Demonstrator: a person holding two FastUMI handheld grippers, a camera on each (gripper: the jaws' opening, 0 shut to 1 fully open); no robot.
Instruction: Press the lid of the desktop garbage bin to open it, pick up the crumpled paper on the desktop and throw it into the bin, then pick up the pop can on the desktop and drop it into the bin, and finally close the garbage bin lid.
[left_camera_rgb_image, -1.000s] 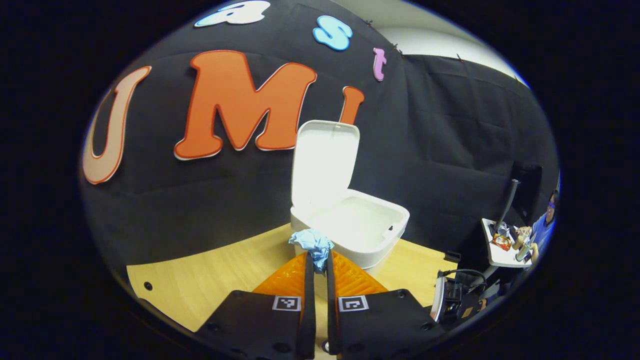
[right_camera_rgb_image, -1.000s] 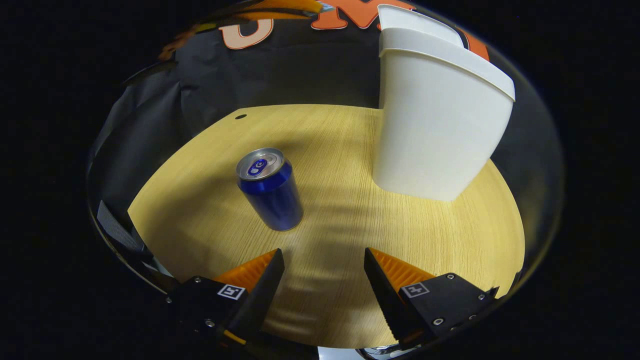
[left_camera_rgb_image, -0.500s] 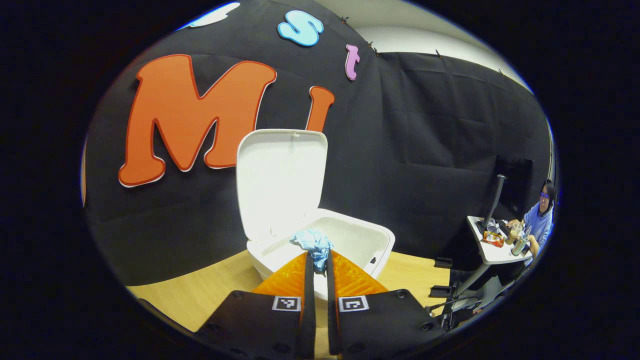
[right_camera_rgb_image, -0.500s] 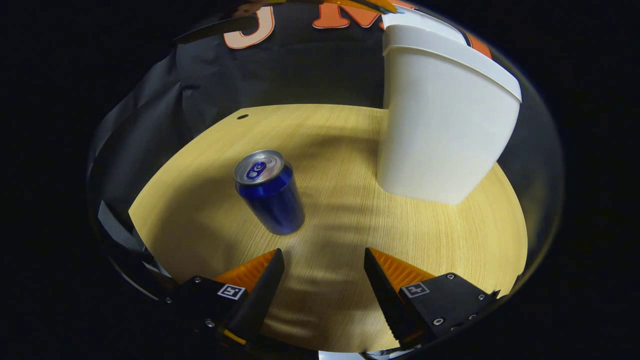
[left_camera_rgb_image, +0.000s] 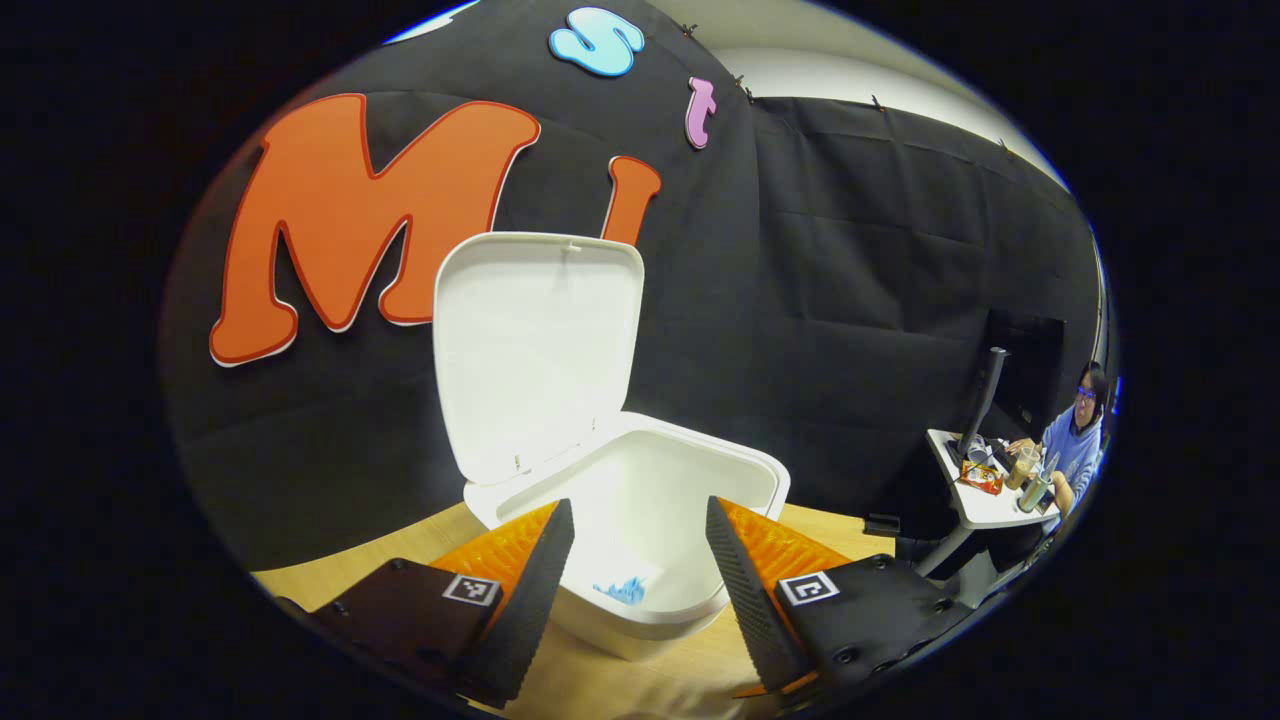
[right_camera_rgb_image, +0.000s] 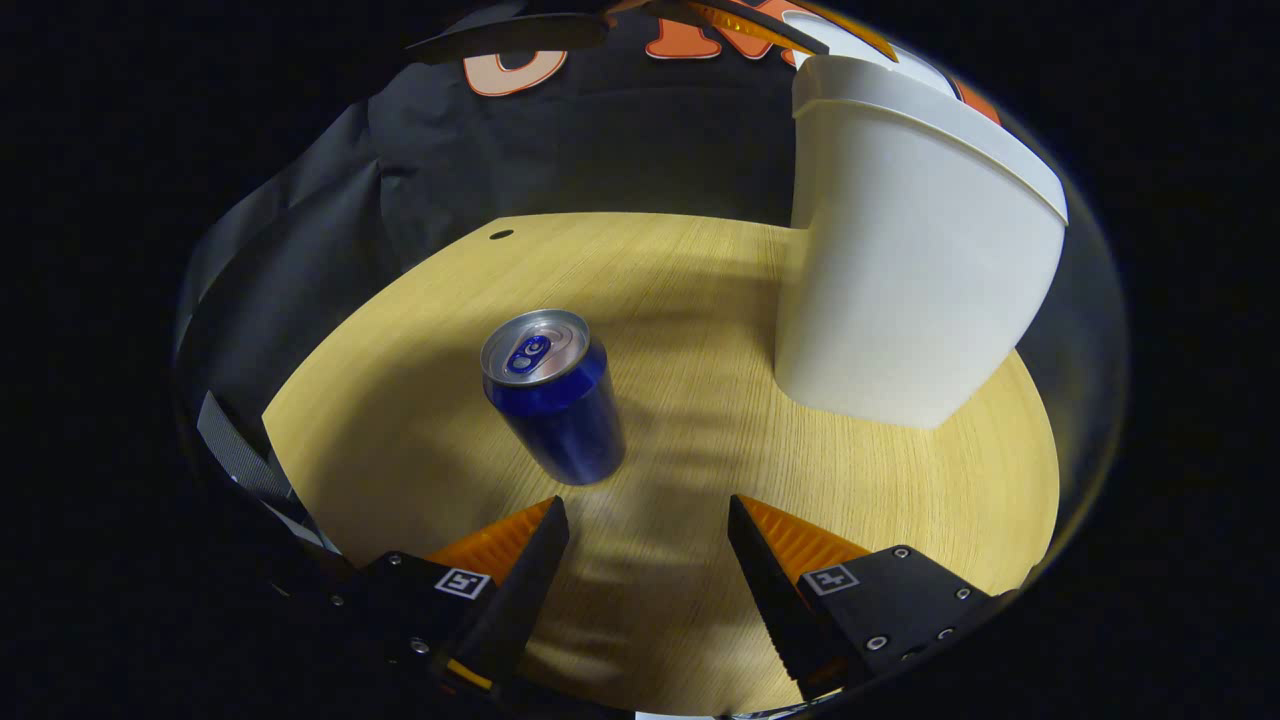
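Since the earlier frames, the left gripper (left_camera_rgb_image: 640, 545) has spread its jaws wide apart and is now holding nothing; the crumpled blue paper (left_camera_rgb_image: 622, 590) it was pinching is now lying inside the bin (left_camera_rgb_image: 745, 480), low against the near wall. In the left gripper view, the jaws are hovering just above the bin's near rim, one to each side of the opening. The white lid (left_camera_rgb_image: 535, 345) is standing upright on its hinge at the back of the bin, in front of the black cloth wall. Far off to the right, a person (left_camera_rgb_image: 1075, 440) is sitting at a small white side table (left_camera_rgb_image: 975, 505). In the right gripper view, the right gripper (right_camera_rgb_image: 648, 545) is also holding its jaws wide apart and empty, hanging over the pale wooden counter (right_camera_rgb_image: 700, 300). A blue pop can (right_camera_rgb_image: 555, 400) with a silver top is standing upright on the counter just ahead of the jaws and slightly to their left, not touching them. The bin (right_camera_rgb_image: 910, 270) is standing farther back to the right, well apart from the can.
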